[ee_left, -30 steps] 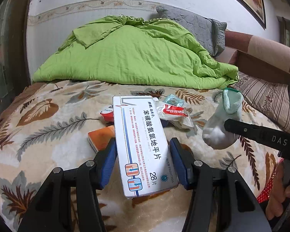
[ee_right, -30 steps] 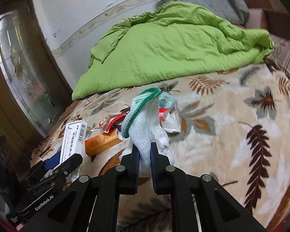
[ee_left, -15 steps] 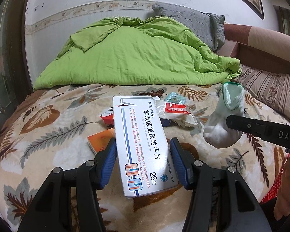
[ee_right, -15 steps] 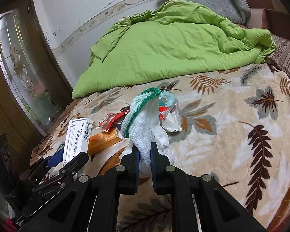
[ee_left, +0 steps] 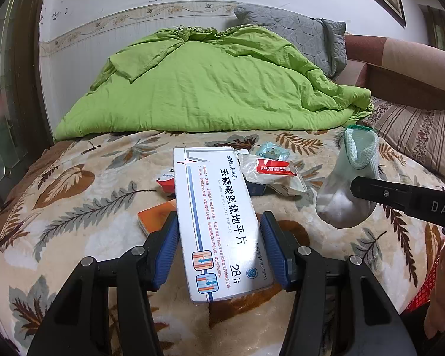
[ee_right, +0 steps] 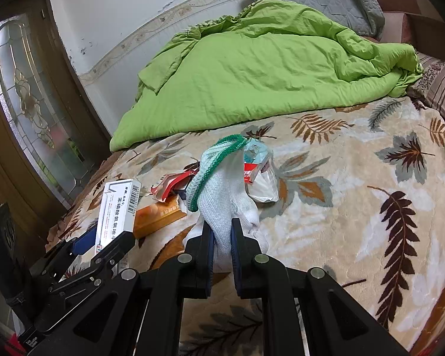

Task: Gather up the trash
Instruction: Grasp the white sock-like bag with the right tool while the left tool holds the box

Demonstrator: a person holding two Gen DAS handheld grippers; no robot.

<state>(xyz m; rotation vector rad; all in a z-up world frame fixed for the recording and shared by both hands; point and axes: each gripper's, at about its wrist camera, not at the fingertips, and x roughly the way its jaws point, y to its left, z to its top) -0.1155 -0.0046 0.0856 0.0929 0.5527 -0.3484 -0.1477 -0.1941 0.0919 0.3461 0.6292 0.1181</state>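
Note:
My left gripper (ee_left: 219, 237) is shut on a white medicine box (ee_left: 219, 216) with blue stripes and holds it above the bed; the box also shows in the right wrist view (ee_right: 117, 210). My right gripper (ee_right: 221, 237) is shut on a white sock (ee_right: 219, 190) with a green cuff, lifted off the blanket; the sock also shows in the left wrist view (ee_left: 347, 184). On the blanket lie an orange box (ee_right: 158, 215), a red wrapper (ee_right: 172, 184), a clear plastic bag with a red label (ee_left: 270, 172) and a small teal packet (ee_left: 271, 152).
The leaf-patterned blanket (ee_right: 356, 207) covers the bed. A crumpled green duvet (ee_left: 216, 89) and a grey pillow (ee_left: 296, 35) lie at the back. A striped pillow (ee_left: 415, 136) is at the right. A wooden door with glass (ee_right: 23, 112) stands at the left.
Both grippers have drawn back a little from the bed, each keeping its hold. The trash pile looks slightly farther away.

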